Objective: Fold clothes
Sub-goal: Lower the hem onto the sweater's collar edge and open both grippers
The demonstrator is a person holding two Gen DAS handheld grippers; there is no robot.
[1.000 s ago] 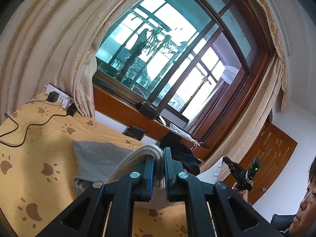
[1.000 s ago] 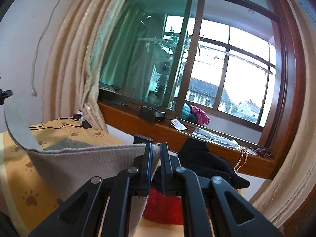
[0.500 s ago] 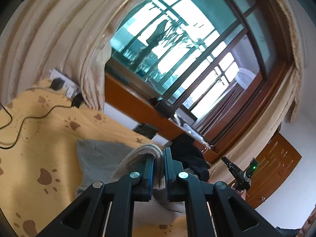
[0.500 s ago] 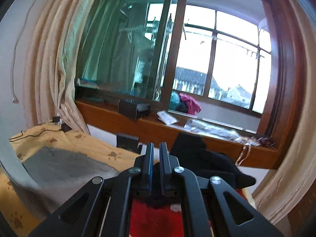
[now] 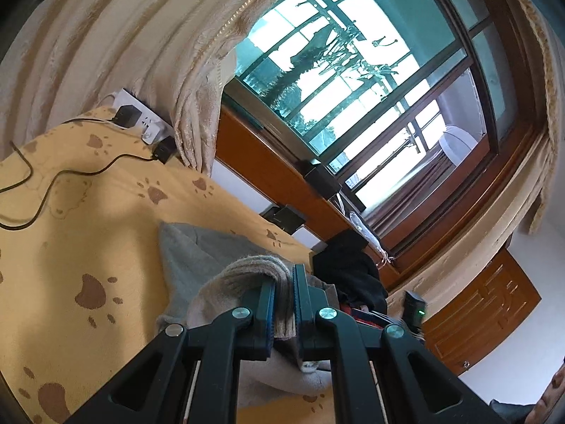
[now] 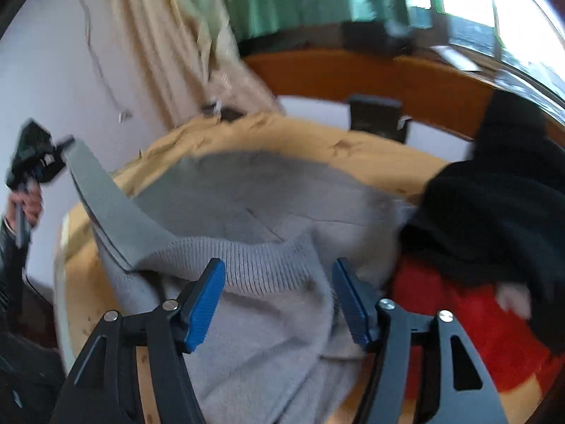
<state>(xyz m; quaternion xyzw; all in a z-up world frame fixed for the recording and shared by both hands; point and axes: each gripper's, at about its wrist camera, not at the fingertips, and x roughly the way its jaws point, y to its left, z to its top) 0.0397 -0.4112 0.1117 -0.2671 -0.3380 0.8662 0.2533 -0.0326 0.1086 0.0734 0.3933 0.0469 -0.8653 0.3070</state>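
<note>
A grey knit sweater (image 6: 268, 212) lies spread on the yellow paw-print bedcover (image 5: 88, 233). My left gripper (image 5: 284, 293) is shut on a bunched, ribbed edge of the sweater (image 5: 247, 272). In the right wrist view the left gripper (image 6: 63, 146) holds that edge raised at the far left. My right gripper (image 6: 279, 296) points down over the sweater's ribbed hem. Its jaws are opening, and the blue pads (image 6: 208, 300) stand wide apart. The hem lies below and between them, and neither pad presses on it.
A black garment pile (image 6: 494, 219) and a red cloth (image 6: 459, 318) lie to the right of the sweater. A power strip with plugs and a black cable (image 5: 141, 123) sits at the bed's far corner by the curtain. A wooden window sill (image 5: 275, 176) runs behind the bed.
The right gripper let go of the grey hem, opened wide and tipped down toward the bed. The left gripper sank a little, still clamped on the sweater's edge.
</note>
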